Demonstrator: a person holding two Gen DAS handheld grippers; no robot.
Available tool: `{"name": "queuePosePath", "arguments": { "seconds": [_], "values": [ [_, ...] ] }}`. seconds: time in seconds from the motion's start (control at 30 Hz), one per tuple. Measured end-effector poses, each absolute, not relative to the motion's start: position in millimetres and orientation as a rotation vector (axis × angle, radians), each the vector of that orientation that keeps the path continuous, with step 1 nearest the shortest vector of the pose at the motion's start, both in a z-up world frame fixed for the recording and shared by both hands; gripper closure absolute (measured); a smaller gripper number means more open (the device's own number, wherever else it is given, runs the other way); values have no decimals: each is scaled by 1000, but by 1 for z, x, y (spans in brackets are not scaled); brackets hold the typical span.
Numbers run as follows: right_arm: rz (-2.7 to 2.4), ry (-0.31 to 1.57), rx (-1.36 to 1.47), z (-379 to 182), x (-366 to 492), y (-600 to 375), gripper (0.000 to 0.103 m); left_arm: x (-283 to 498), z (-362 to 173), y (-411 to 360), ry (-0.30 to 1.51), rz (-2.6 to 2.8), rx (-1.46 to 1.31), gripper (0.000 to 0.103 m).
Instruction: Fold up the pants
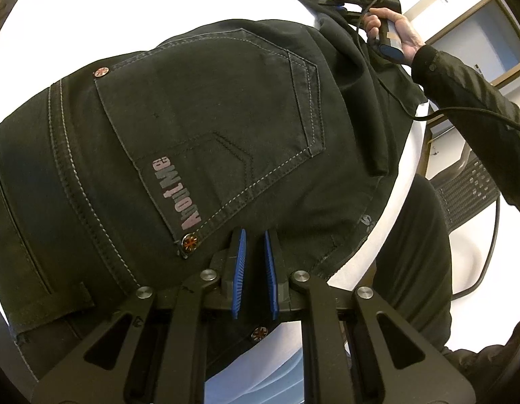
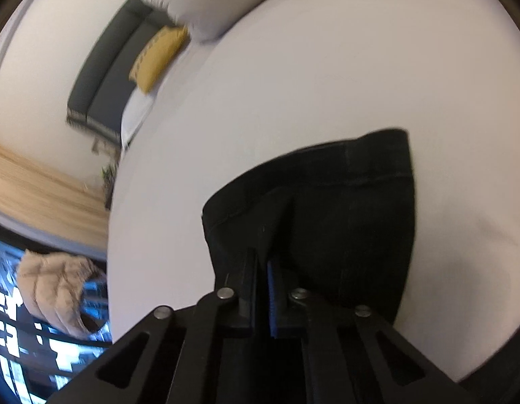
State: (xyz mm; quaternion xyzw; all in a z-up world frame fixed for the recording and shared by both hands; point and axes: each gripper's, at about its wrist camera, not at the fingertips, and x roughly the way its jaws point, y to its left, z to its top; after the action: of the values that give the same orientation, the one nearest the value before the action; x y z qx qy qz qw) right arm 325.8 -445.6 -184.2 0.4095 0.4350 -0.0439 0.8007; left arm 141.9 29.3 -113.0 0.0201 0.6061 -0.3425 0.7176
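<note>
Black jeans (image 1: 209,118) lie on a white surface (image 1: 159,6), back pocket with pink lettering facing up. My left gripper (image 1: 254,234) is at the waistband near a rivet, its blue pads narrowly apart with dark fabric pinched between them. In the left wrist view a hand holds my right gripper (image 1: 340,8) at the far end of the jeans. The right wrist view shows my right gripper (image 2: 261,259) shut on the bunched black leg end (image 2: 344,202), whose hem rests on the white surface (image 2: 293,84).
A person's dark sleeve (image 1: 461,77) and a black cable (image 1: 461,111) cross the right side. A mesh chair (image 1: 468,185) stands beyond the surface edge. A dark sofa (image 2: 108,77) with a yellow cushion (image 2: 159,57) and a beige jacket (image 2: 54,286) lie off to the left.
</note>
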Motion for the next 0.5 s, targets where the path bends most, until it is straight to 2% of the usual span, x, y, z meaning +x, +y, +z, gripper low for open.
{"name": "queuePosePath", "arguments": {
  "seconds": [0.2,0.5],
  "values": [
    [-114,794,939,-162,302,-462,99,140,-113,28,1335,-751,53,92],
    [-72,439,1197,-137,206,-514,99,136,-113,26,1321,-751,67,91]
  ]
}}
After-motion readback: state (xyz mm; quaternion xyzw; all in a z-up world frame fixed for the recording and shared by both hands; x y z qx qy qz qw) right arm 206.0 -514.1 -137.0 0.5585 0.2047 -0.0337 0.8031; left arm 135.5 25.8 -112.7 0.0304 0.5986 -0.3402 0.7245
